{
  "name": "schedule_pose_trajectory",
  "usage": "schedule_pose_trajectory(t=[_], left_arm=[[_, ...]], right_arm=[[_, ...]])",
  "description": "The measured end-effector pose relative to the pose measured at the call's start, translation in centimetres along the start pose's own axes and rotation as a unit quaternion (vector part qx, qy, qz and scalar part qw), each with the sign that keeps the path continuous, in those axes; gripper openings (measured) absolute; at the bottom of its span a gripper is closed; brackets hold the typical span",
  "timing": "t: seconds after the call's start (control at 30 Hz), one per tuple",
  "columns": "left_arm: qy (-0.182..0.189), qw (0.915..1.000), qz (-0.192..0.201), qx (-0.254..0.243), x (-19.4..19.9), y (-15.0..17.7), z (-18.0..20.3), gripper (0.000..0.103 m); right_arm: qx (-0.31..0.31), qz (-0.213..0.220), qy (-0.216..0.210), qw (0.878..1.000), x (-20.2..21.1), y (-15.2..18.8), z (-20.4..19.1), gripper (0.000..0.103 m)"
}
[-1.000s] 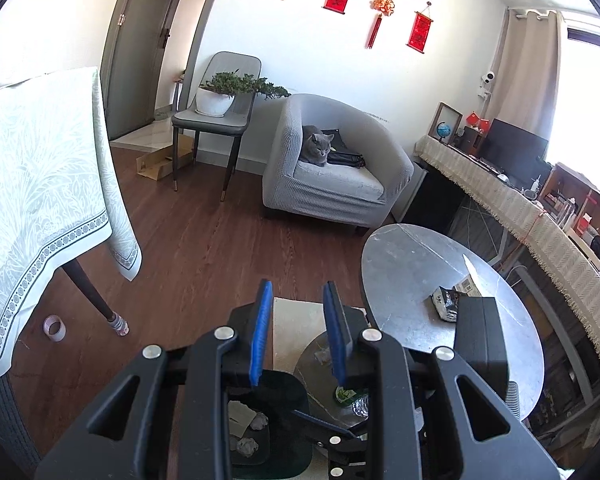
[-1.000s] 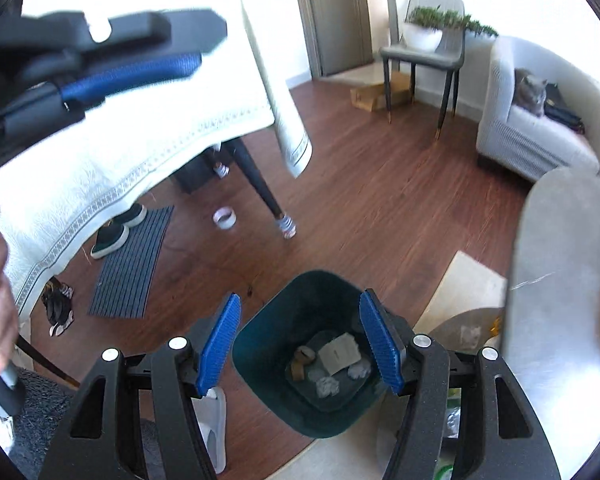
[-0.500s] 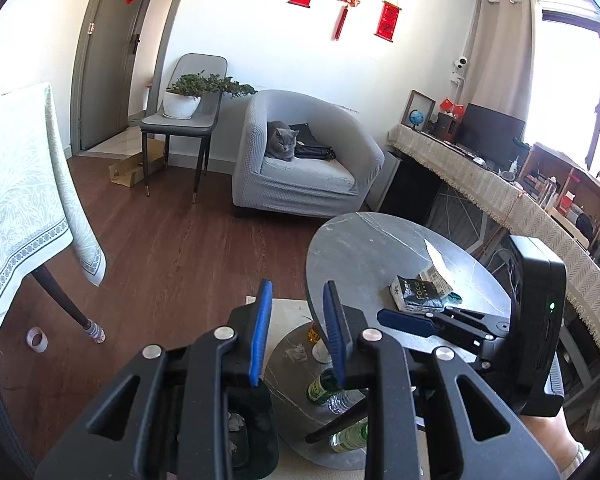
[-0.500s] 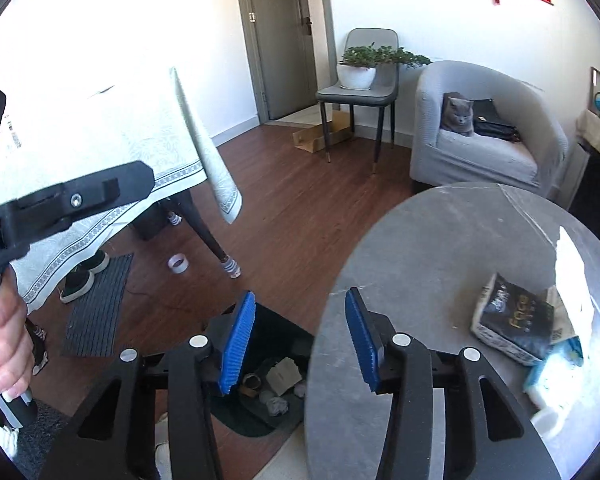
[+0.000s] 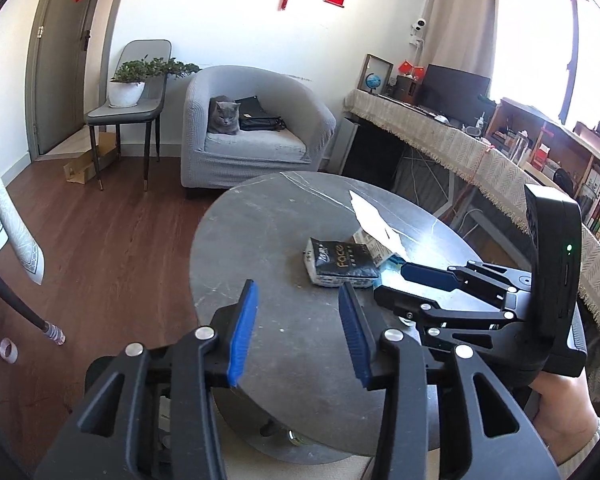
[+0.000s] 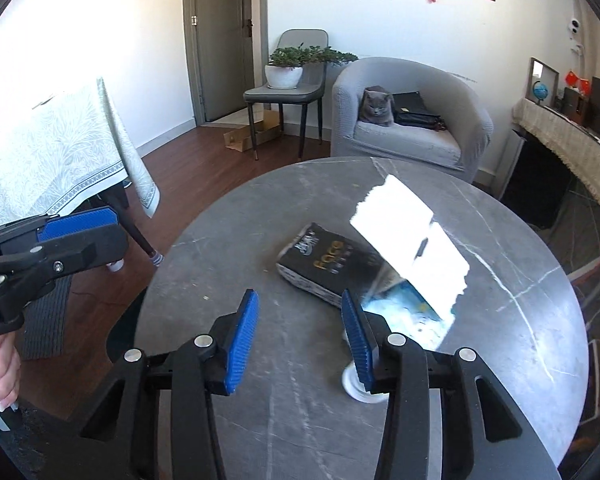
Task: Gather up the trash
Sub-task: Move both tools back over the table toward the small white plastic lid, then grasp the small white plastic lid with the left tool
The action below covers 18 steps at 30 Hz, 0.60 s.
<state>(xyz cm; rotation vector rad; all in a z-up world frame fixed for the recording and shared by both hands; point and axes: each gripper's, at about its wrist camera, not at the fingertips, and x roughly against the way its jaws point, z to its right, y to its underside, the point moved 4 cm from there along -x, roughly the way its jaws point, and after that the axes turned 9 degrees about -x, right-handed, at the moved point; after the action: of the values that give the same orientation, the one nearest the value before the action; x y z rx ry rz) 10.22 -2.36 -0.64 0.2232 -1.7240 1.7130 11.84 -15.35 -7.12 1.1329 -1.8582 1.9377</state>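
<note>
Both grippers hang over the round grey table (image 5: 260, 240), pointing down at its top.

Left gripper (image 5: 298, 332): jaws parted, nothing between the blue pads, bare tabletop showing through the gap. Jaws have just been opening.

Right gripper (image 6: 300, 338): jaws parted, nothing gripped, grey tabletop between the pads. Jaws have just been closing a little. In the left wrist view it reaches in from the right, held by a hand (image 5: 560, 408).

Trash on the table:
- Black tissue pack (image 6: 324, 266), lettered "Face", lies flat ahead of the right gripper and slightly right of its centre line, apart from the pads. From the left wrist it sits ahead and right of the gap.
- White paper sheet (image 6: 408, 236) sticks up just right of the pack, over a blue-and-white wrapper (image 6: 408, 316) that lies beside the right-hand pad.
- Small white round object (image 6: 358, 384) on the table, partly hidden behind the right-hand finger; what it is I cannot tell.

Edges and room: the near table edge curves below the left gripper. Left of the table is open wood floor (image 6: 188, 168) up to the cloth-covered table (image 6: 60, 148). The far half of the tabletop is bare. Beyond it stands a grey armchair (image 6: 412, 128) with a cat (image 6: 376, 106) on the seat.
</note>
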Motion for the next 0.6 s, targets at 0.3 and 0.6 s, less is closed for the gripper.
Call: schedule_pose_trajectory(t=[0.3, 0.6], left_arm=[[0.04, 0.998, -0.036, -0.034, -5.9, 0.4, 6.6, 0.051], [0.043, 0.9943, -0.069, -0.069, -10.3, 1.5, 10.7, 0.056]], right_arm=[[-0.035, 0.022, 0.033, 0.999, 2.1, -0.3, 6.7, 0.044], [-0.049, 0.022, 0.039, 0.998, 2.3, -0.4, 9.4, 0.044]])
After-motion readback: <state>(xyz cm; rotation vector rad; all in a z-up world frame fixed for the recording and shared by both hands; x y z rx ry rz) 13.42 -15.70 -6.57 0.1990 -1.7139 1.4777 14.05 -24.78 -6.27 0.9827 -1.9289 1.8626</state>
